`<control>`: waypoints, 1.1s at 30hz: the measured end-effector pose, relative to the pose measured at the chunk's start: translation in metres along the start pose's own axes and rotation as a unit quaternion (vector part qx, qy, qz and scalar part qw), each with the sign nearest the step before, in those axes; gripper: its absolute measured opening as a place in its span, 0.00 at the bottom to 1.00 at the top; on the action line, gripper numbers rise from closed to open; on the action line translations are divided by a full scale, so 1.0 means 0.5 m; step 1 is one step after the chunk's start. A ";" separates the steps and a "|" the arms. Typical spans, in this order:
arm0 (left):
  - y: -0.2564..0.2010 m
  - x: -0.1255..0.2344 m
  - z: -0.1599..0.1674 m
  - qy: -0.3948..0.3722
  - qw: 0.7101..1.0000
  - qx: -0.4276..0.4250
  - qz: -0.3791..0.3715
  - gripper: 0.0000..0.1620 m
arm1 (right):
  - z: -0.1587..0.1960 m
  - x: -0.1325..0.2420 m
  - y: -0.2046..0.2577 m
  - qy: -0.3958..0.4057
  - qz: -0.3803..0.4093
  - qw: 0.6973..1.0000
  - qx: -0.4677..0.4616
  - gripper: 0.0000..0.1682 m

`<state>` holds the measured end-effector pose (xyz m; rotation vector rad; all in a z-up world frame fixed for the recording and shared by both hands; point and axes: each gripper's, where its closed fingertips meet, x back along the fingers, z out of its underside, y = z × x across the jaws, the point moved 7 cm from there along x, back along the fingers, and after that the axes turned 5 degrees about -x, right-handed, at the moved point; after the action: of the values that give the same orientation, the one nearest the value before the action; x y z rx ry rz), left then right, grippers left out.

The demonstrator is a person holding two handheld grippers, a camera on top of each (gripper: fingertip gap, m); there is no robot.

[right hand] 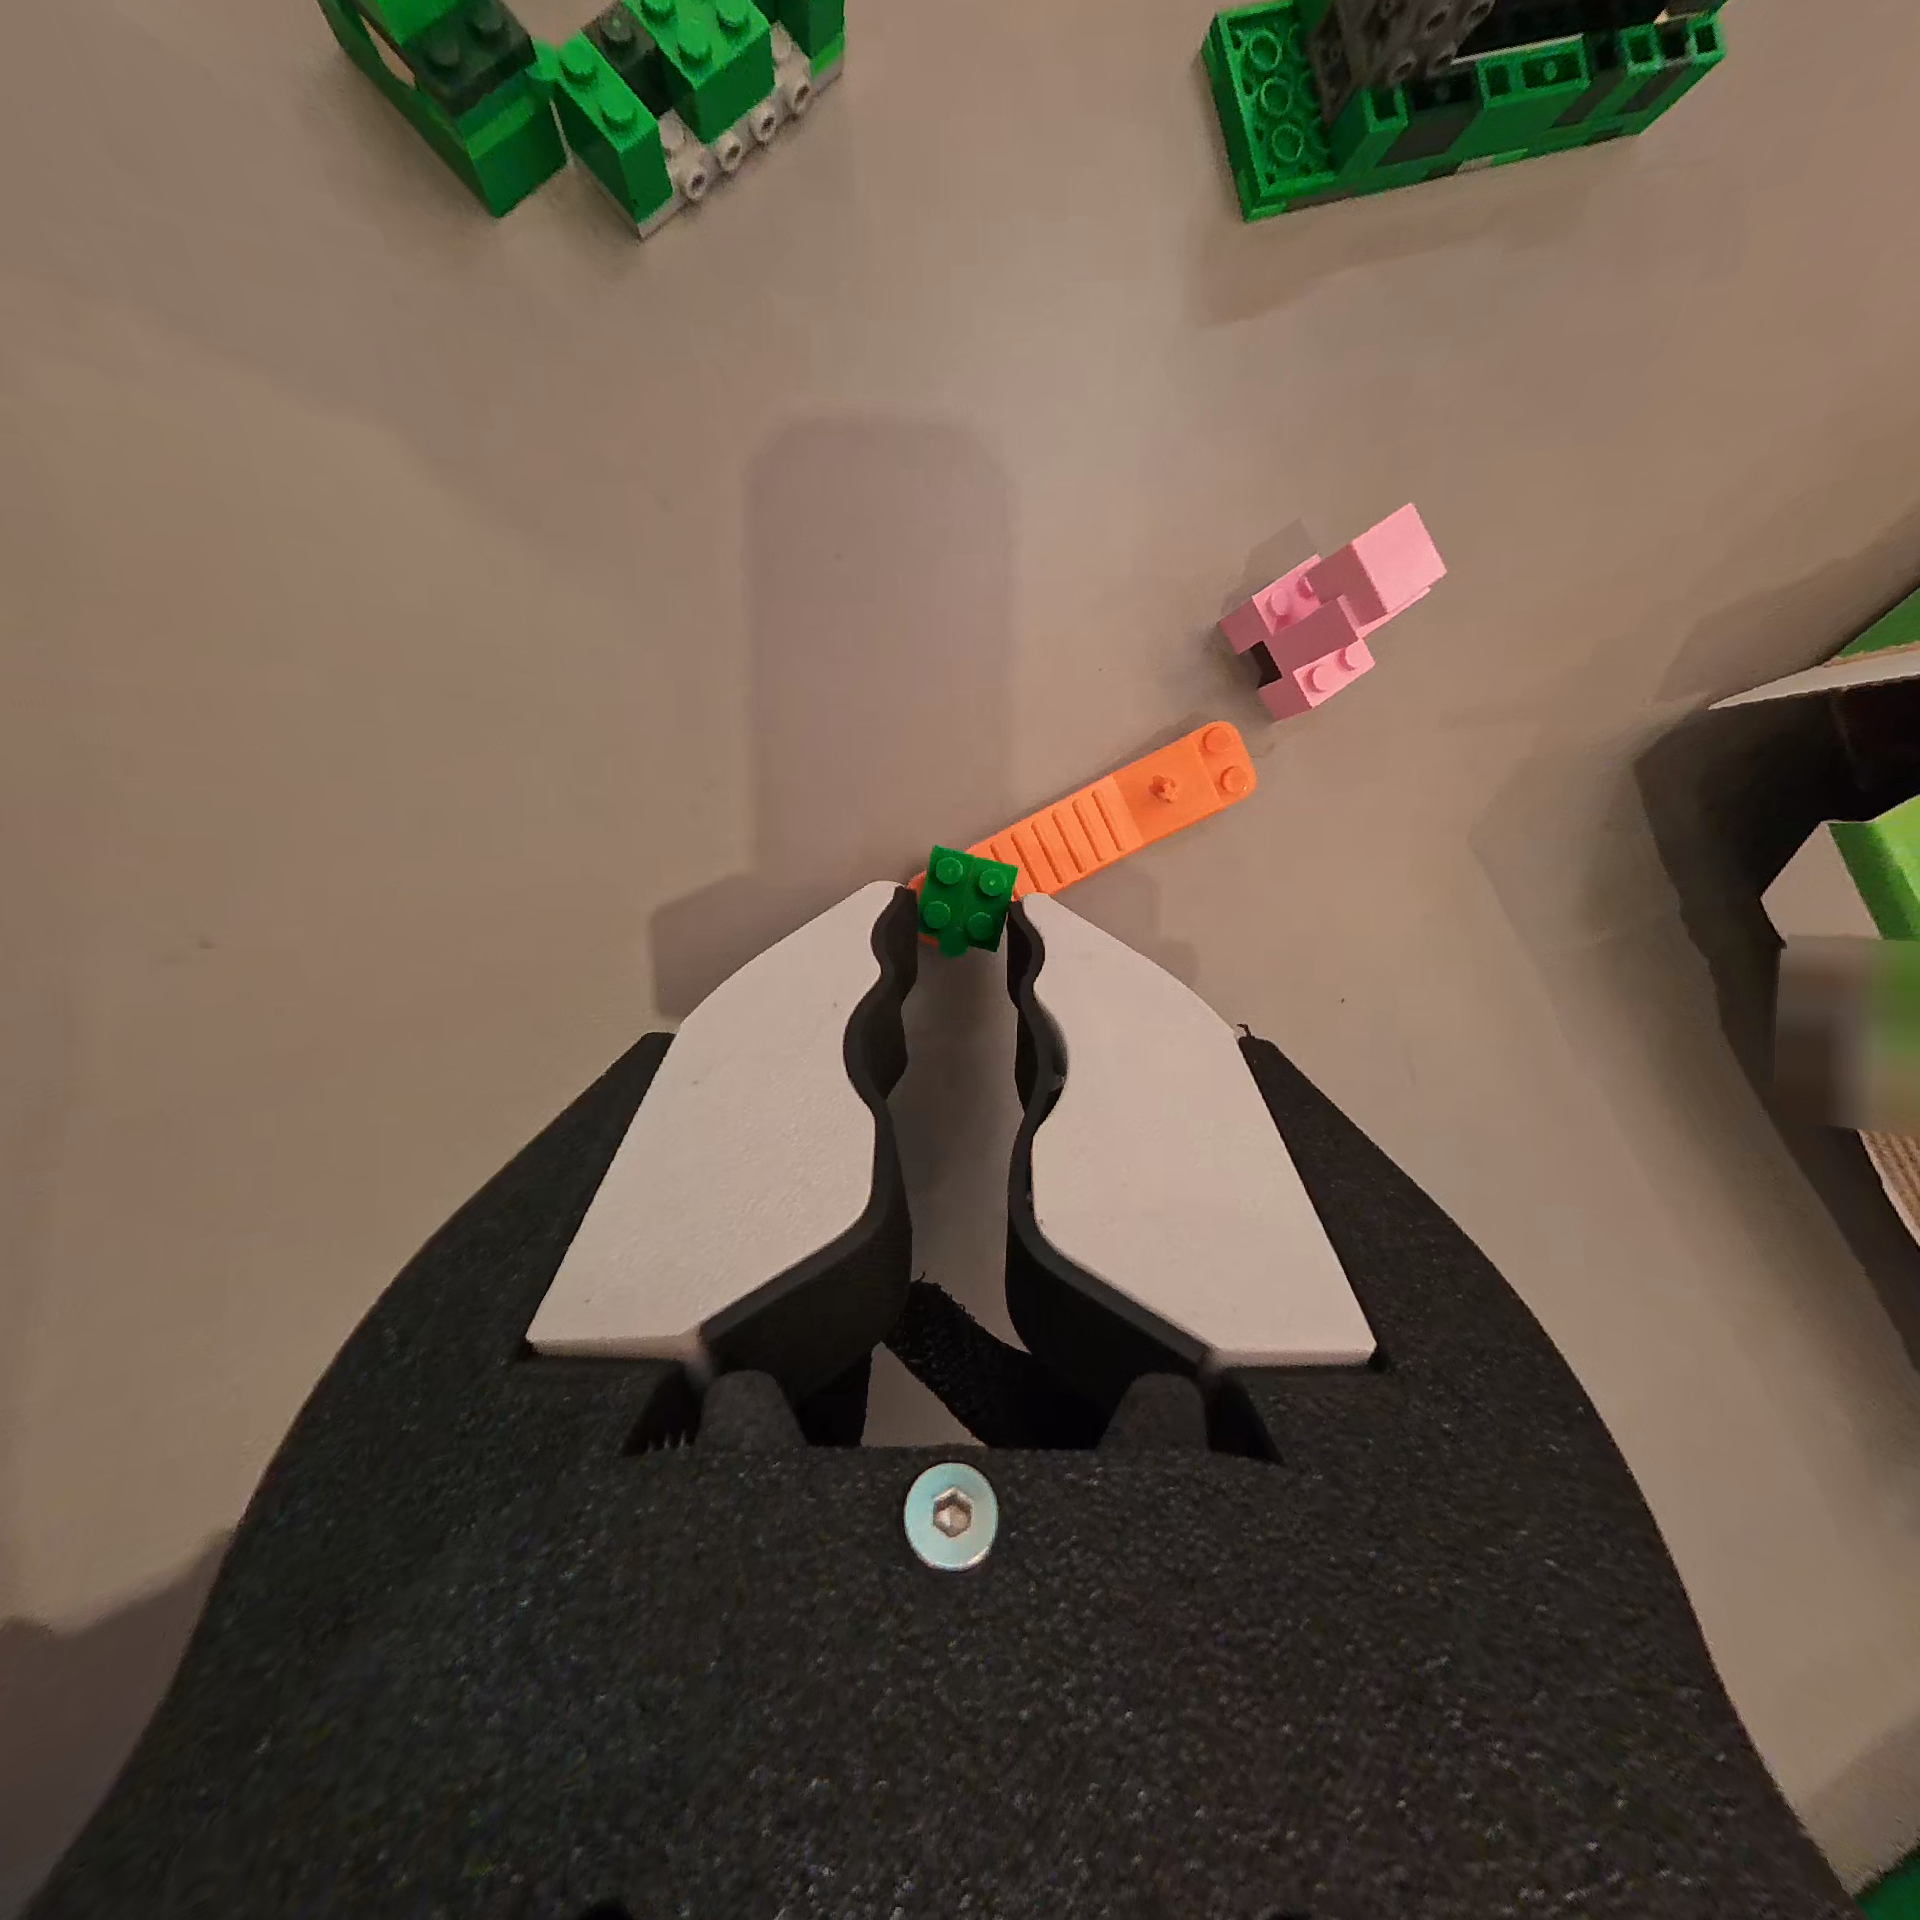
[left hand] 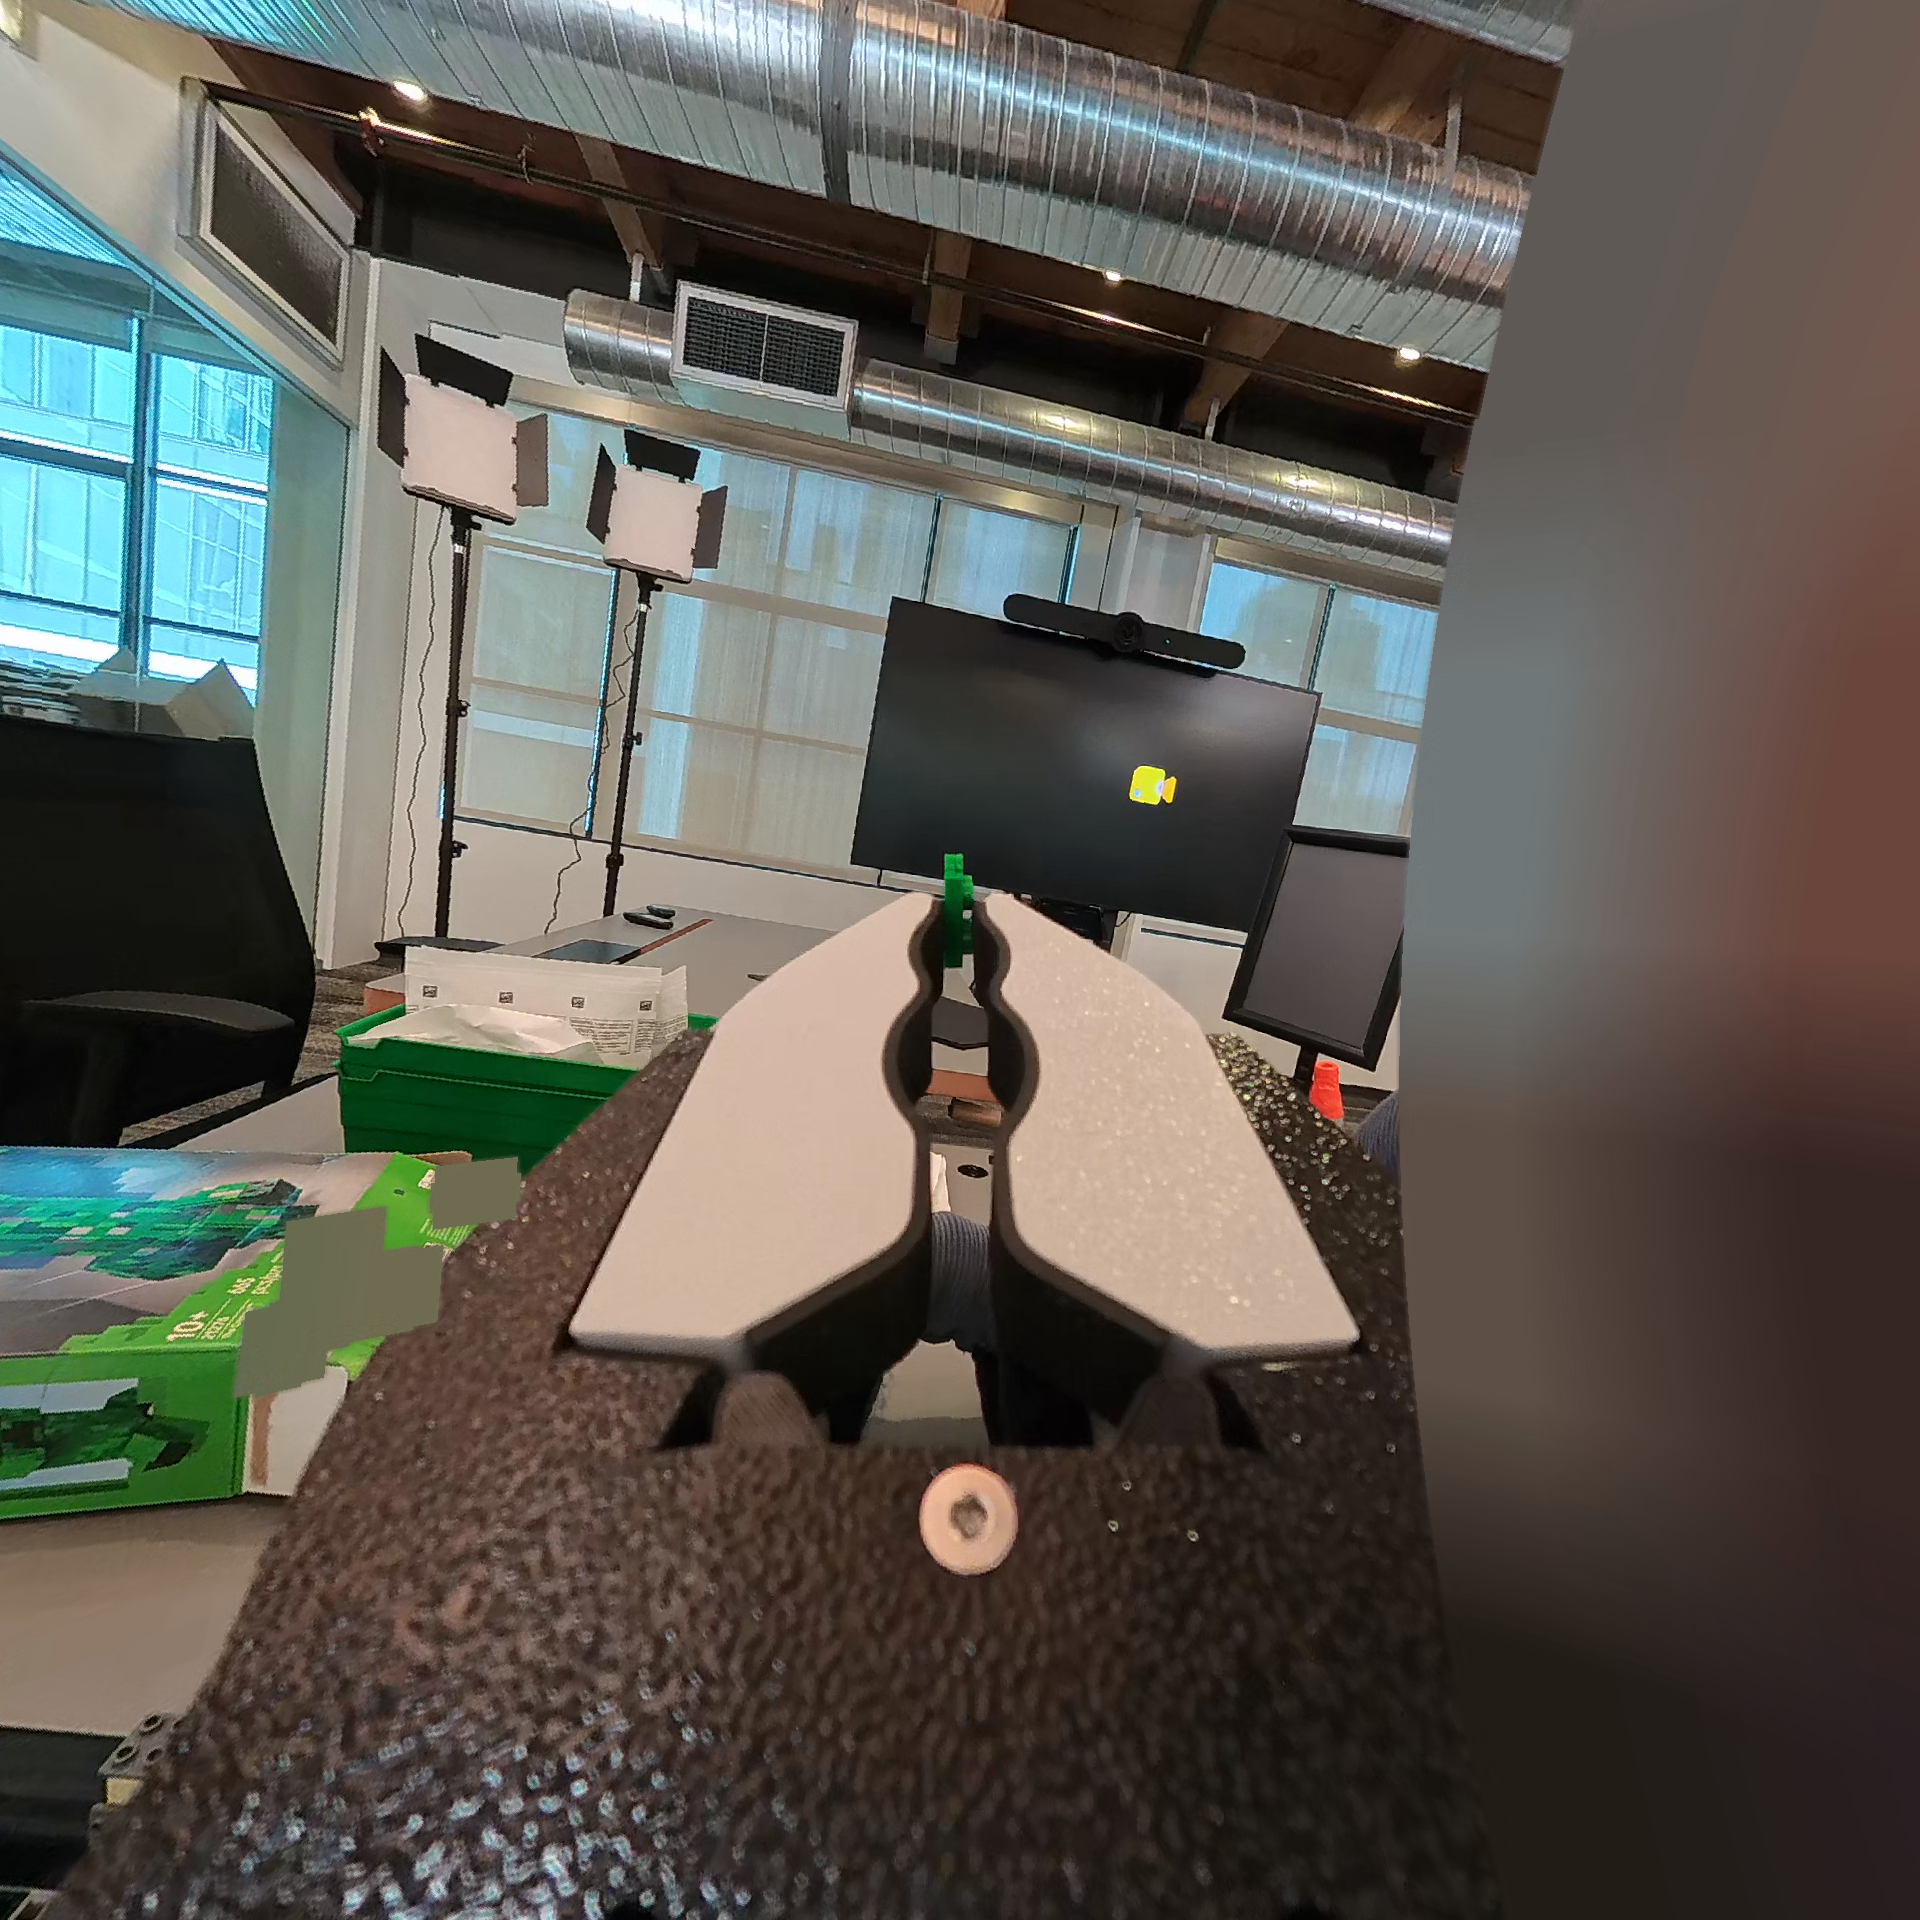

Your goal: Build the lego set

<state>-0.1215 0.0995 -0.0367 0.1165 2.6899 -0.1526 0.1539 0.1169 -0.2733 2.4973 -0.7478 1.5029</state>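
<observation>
Office ductwork and studio lights (left hand: 459, 461) behind one view, beige tabletop (right hand: 416, 623) under the other.
Left gripper (left hand: 958, 914) clamps a green piece (left hand: 957, 906) edge-on; right gripper (right hand: 958, 914) pinches a green plate (right hand: 966, 900) above the orange separator (right hand: 1117, 816), pink bricks (right hand: 1333, 613) beyond.

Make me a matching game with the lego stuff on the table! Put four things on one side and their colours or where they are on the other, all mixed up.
Things:
1. brick separator
2. small blocky figure
3. small plate at the right gripper tips
4. lego box

Matches:
A. pink
B. dark green, between two fingertips
C. orange
D. lying on the table, seen from the left wrist view

Pairs: 1-C, 2-A, 3-B, 4-D
</observation>
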 end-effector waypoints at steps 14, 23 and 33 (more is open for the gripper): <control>-0.002 -0.005 0.004 0.007 1.000 0.002 0.004 0.03 | 0.004 0.000 -0.002 0.005 -0.019 0.999 0.047 0.09; 0.002 -0.011 0.008 0.014 1.000 -0.003 -0.006 0.03 | -0.011 0.035 -0.049 -0.018 -0.138 0.983 0.121 0.09; 0.020 -0.010 0.017 0.019 1.000 0.007 -0.018 0.03 | -0.017 -0.006 -0.046 0.023 -0.186 0.966 0.176 0.09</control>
<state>-0.1123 0.1079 -0.0432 0.0755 2.7308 -0.1813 0.1573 0.1409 -0.2684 2.6312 0.0121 1.6543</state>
